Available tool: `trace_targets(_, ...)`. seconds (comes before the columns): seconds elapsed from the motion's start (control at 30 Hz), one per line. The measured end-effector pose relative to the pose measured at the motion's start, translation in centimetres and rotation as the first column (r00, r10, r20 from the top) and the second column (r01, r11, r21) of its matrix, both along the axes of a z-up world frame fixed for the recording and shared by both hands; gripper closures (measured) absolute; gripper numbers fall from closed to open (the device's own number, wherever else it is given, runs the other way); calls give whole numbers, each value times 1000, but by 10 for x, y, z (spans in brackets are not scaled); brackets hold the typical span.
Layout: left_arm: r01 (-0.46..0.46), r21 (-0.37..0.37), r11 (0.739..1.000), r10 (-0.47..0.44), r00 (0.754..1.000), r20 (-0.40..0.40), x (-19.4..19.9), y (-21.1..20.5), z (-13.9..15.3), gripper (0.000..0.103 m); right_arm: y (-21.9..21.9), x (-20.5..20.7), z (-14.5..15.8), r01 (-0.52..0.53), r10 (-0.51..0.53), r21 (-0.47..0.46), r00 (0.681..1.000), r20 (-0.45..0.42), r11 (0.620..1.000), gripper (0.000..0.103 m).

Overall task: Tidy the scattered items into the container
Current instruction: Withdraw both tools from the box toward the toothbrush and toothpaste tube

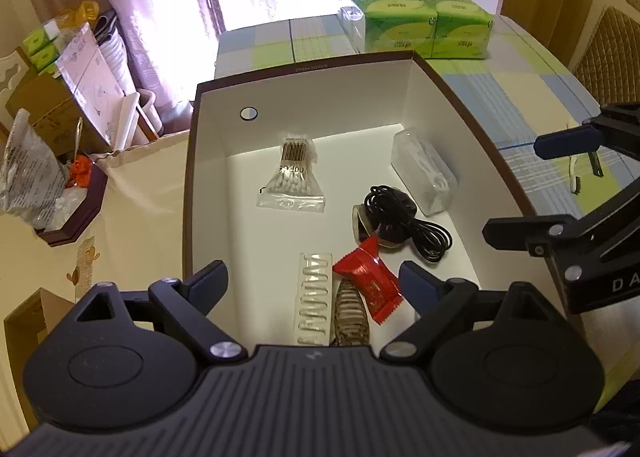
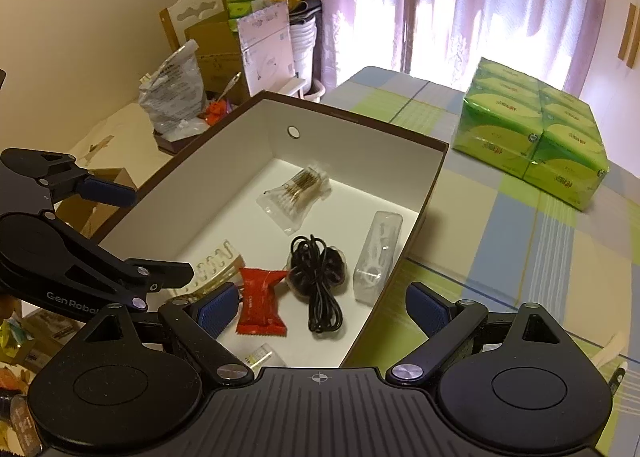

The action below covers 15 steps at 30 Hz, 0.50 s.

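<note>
Box (image 1: 420, 105) below both spread claws, red packet (image 1: 370, 283) between left claw (image 1: 316, 281) fingers

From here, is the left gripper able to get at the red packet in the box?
Probably yes. The left gripper is open above the box, the red packet lies uncovered just ahead, and nothing blocks the way down.

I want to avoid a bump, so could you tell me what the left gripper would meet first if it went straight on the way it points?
Probably the red packet on the box floor: the open left gripper points down into it, though depth is unclear.
</note>
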State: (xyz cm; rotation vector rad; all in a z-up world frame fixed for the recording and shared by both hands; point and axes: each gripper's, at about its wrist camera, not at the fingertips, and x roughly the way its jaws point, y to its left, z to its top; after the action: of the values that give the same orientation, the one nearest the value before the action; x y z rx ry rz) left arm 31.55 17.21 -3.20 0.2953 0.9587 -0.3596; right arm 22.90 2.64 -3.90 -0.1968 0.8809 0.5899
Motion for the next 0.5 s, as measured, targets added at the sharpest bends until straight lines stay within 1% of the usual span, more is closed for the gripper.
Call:
trace_targets(0.23,-14,-4,1000,14,1000,23,-22,0,11,11,-5,-18,5,-22,22,6,1000,12,1000,8)
trace_targets(0.5,-38,-21,999,39,998,41,-46,-5,21,11,-12,-35,10,-79,79,15,997,17,997,8)
